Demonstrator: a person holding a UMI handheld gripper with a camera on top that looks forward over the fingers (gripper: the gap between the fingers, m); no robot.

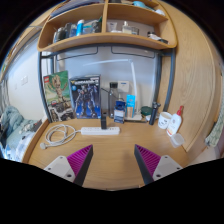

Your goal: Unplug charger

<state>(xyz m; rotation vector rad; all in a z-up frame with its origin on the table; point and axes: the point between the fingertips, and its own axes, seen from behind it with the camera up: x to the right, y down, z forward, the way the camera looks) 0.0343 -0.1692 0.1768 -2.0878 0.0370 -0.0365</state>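
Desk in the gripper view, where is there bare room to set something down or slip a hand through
The wooden desk is bare just ahead of the open gripper, up to the power strip. Crowded: the coiled white cable beside the strip, boxes at the back wall, and the white bottle on the other side.

There is just one camera. It rides on the gripper (111, 163) and looks straight ahead, along the two fingers, which show at the near end of the view. It sits a bit above the wooden desk (110, 147) and looks slightly down on it. The desk top is near. The far wall, the power strip (99, 130) by it and the shelf (105, 28) up high are well away.
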